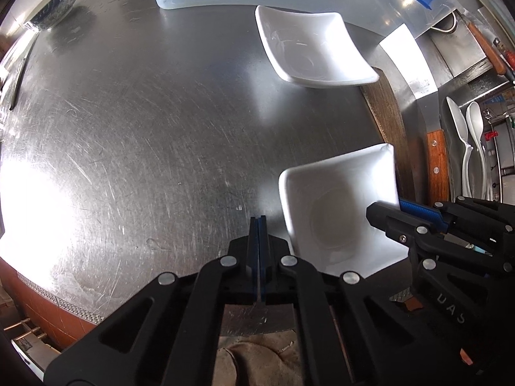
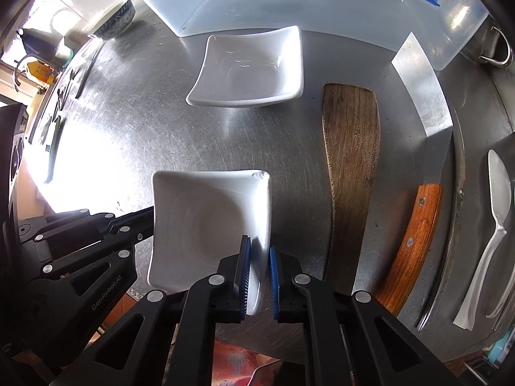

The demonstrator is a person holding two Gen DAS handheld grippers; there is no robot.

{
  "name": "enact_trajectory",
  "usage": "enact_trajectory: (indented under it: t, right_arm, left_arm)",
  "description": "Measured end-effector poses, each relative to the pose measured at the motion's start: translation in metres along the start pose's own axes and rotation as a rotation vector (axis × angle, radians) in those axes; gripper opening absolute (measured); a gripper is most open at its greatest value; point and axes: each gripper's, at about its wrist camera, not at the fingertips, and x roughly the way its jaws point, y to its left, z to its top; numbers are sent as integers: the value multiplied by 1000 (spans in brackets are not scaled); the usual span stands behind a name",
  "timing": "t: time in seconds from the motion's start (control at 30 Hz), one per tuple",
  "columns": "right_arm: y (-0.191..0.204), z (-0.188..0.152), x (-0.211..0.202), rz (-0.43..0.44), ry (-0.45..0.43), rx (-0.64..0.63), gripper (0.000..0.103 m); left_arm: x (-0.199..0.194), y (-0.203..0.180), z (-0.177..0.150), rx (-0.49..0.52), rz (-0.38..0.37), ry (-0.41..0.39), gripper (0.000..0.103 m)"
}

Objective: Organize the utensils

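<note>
My right gripper (image 2: 259,251) is shut on the right rim of a white square dish (image 2: 206,225), which is tilted up off the steel counter; the dish also shows in the left wrist view (image 1: 338,212) with the right gripper (image 1: 386,217) at its right edge. My left gripper (image 1: 258,220) is shut and empty, just left of that dish. A second white square dish (image 2: 251,70) lies farther back, also in the left wrist view (image 1: 309,48). A wooden spatula (image 2: 352,160), a cleaver with wooden handle (image 2: 415,225) and white plastic spoons (image 2: 495,218) lie to the right.
A clear plastic bin (image 2: 322,3) with blue lid clips stands at the back. A blue-patterned bowl (image 1: 58,3) sits at the far left. A steel pot (image 2: 495,48) is at the back right. The counter's front edge (image 1: 58,302) is near.
</note>
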Motion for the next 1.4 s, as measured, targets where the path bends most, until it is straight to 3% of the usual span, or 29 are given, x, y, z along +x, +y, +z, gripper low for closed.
enact_trajectory:
  t: [0.23,0.53,0.7,0.77,0.8,0.83,0.87,1.07,1.23,1.4]
  right_arm:
    - [-3,-2,-1,11,-5,24,10]
    - [-8,-3,-1,12,-3,40,11]
    - [-6,-3,-2,8,-2,37,11]
    - [-6,-3,-2,8,-1,39,11]
    - [-6,-3,-2,8,0,39,11]
    - [-6,-3,-2,9,0,39,11]
    - [-7,-3,-2,10,0,44,11]
    - [-5,-3,-1,3,2,38,11]
    - [-6,-3,-1,3,2,38,11]
    - [-6,-3,-1,1,1,37,11]
  left_arm:
    - [-3,-3,0,4,-14,-11,0]
    - [-20,11,-3,-101,-14,-21,0]
    - [-40,15,-5,-109,-104,-42,2]
    - [-44,12,-5,-94,-151,-38,24]
    - [-46,13,-8,-99,-178,-40,60]
    - [-47,14,-9,-113,-181,-56,73]
    - [-48,14,-8,-122,-182,-65,75]
    - [-40,19,-11,-130,-110,-24,74]
    - [-22,18,-10,-123,-101,27,57]
    - [-11,12,-10,-103,-106,49,52]
